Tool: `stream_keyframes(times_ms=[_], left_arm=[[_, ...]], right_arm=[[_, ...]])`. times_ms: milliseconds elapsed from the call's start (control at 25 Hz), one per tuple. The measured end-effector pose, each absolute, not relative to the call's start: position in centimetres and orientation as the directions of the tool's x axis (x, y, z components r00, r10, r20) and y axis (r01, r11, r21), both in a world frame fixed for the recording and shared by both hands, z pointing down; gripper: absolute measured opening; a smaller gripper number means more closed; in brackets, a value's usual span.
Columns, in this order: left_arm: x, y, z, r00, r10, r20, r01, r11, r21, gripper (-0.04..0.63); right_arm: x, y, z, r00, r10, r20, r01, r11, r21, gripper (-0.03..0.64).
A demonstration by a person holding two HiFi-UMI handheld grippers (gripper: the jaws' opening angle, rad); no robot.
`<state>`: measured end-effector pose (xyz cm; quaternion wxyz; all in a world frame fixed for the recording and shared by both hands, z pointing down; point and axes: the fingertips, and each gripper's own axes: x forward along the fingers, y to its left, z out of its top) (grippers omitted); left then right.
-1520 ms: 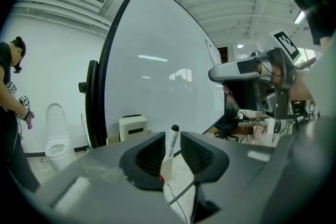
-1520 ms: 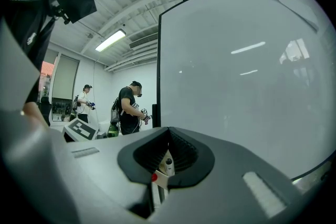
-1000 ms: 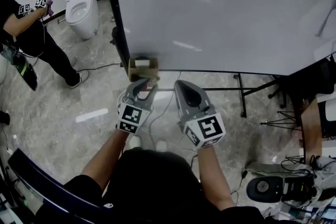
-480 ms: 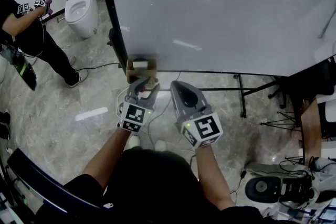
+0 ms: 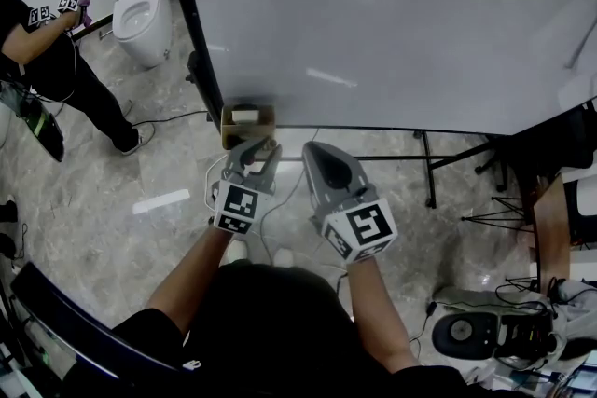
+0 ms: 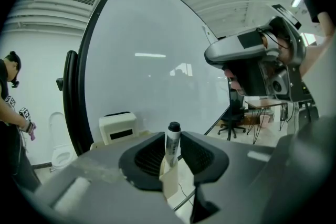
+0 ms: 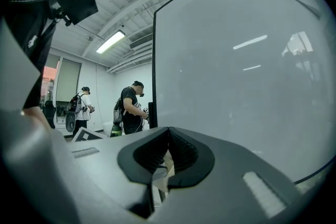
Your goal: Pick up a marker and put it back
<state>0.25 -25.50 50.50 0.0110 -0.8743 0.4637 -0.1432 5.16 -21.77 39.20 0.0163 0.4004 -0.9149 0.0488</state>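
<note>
Where a small cardboard box (image 5: 247, 124) hangs at the whiteboard's (image 5: 392, 23) lower edge, the marker (image 6: 172, 144) stands upright, black cap at 12 o'clock, between the left gripper's (image 6: 172, 134) fingers. Those fingers have just been closing and sit narrowly apart on either side of it, with no firm pinch evident. Right gripper (image 7: 168, 131) is just beside the left, at its 3 o'clock, fingers closed together. Toilet (image 5: 138, 0) and a second person (image 5: 51, 51) are at 10 o'clock.

Black short-sleeved shirt (image 5: 270, 322); grey left tool (image 5: 256, 147) and right tool (image 5: 314, 151) bear black-and-white marker cubes (image 5: 238, 205)
</note>
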Motion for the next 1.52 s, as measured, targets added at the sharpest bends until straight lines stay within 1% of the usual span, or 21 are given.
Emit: stream_keyframes(times_ms=[40,320,720,1520], left_arm=[[0.2,-25.5,50.5,0.527,-0.815,0.239,-0.808,-0.568,-0.154,0.086],[-0.2,-25.6,50.3,0.520,-0.821,0.236,-0.812,-0.561,-0.160,0.074],[-0.9,-25.1,49.1,0.522,-0.828,0.205,-0.817,-0.554,-0.157,0.072],[-3.5,-22.9,44.0,0.523,-0.846,0.100,-0.831,-0.532,-0.164,0.074]], right_arm=[[5.3,-21.8,39.2,-0.678,-0.732,0.067,-0.735,0.674,-0.076,0.009],[5.4,-21.9,39.1,-0.675,-0.735,0.070,-0.738,0.671,-0.072,0.009],[4.8,-21.5,39.0,-0.674,-0.735,0.068,-0.738,0.672,-0.061,0.009],[2.8,-19.7,37.9,-0.680,-0.733,0.014,-0.732,0.678,-0.058,0.009]])
